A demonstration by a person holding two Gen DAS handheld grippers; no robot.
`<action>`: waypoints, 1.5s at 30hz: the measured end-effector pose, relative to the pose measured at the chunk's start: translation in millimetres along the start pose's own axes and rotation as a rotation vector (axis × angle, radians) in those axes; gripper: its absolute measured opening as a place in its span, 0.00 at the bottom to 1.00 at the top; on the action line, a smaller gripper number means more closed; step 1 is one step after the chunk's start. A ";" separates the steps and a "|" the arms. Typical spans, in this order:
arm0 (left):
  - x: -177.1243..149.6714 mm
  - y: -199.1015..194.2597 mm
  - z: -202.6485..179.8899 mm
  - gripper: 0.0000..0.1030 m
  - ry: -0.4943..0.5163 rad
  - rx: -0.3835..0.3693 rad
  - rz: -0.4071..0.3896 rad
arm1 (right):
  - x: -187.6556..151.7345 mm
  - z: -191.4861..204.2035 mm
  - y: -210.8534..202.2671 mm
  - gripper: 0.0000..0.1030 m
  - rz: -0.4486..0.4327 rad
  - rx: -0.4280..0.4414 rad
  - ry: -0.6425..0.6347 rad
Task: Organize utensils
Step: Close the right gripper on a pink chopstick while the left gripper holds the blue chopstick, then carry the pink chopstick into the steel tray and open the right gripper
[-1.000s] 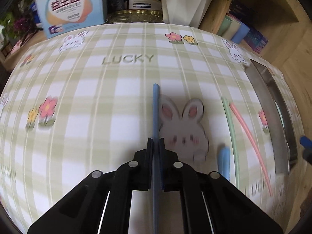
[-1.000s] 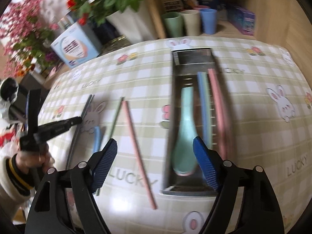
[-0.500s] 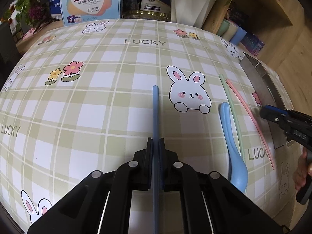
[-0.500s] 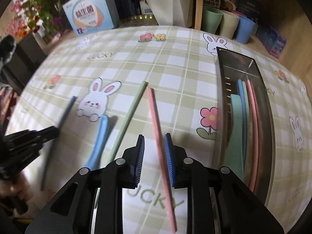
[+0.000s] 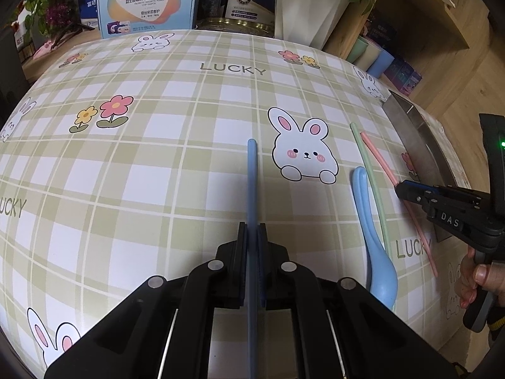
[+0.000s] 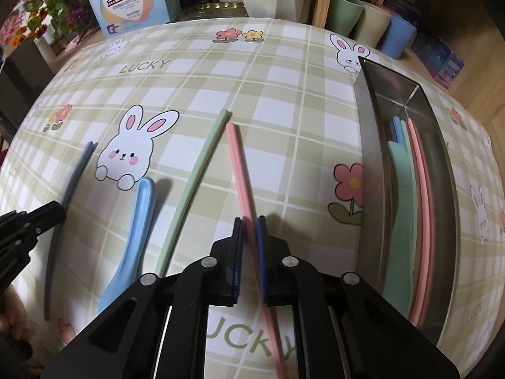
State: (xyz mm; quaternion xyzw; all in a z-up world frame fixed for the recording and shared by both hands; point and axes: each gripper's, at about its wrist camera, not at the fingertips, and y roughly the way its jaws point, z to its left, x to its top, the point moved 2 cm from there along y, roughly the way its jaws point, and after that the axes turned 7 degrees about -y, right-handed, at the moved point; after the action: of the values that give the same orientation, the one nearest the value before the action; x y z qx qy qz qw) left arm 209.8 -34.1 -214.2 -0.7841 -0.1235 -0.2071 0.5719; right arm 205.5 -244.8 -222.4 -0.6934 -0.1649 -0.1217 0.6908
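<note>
My left gripper (image 5: 252,230) is shut on a blue chopstick (image 5: 252,183) that points away over the checked tablecloth. My right gripper (image 6: 250,233) is closed around a pink chopstick (image 6: 240,170) lying on the cloth. A green chopstick (image 6: 195,170) and a blue spoon (image 6: 132,233) lie left of it. The steel tray (image 6: 366,132) on the right holds a green spoon (image 6: 402,214), a pink chopstick (image 6: 423,189) and blue and green chopsticks. The right gripper also shows in the left wrist view (image 5: 402,188), over the pink chopstick (image 5: 377,154).
A blue-and-white box (image 5: 142,0), a white planter (image 5: 307,9) and dark boxes stand along the table's far edge. Green, beige and blue cups (image 6: 369,22) stand behind the tray. Flowers (image 6: 38,19) are at the far left.
My right gripper swung left from over the tray, came down on the pink chopstick and closed from wide open. My left gripper kept hold of the blue chopstick and shifted slightly.
</note>
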 end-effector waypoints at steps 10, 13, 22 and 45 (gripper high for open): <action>-1.7 -0.2 -0.9 0.06 0.017 0.003 -0.009 | -19.4 -0.3 -7.0 0.06 -0.052 0.052 0.055; -3.3 -0.4 -2.3 0.06 0.038 0.013 -0.022 | -20.6 -1.3 -7.2 0.06 -0.063 0.060 0.059; -4.8 -0.5 -2.5 0.06 0.041 0.024 -0.051 | -24.9 -3.4 -7.7 0.06 -0.100 0.077 0.062; -3.5 -0.3 -4.8 0.06 0.046 0.039 -0.039 | -3.1 -98.4 -96.1 0.06 -0.385 0.165 0.291</action>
State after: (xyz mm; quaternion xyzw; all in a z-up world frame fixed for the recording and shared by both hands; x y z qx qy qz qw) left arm 205.8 -38.4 -214.3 -0.7654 -0.1295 -0.2336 0.5855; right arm 170.3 -344.0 -133.9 -0.5658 -0.2021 -0.3359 0.7254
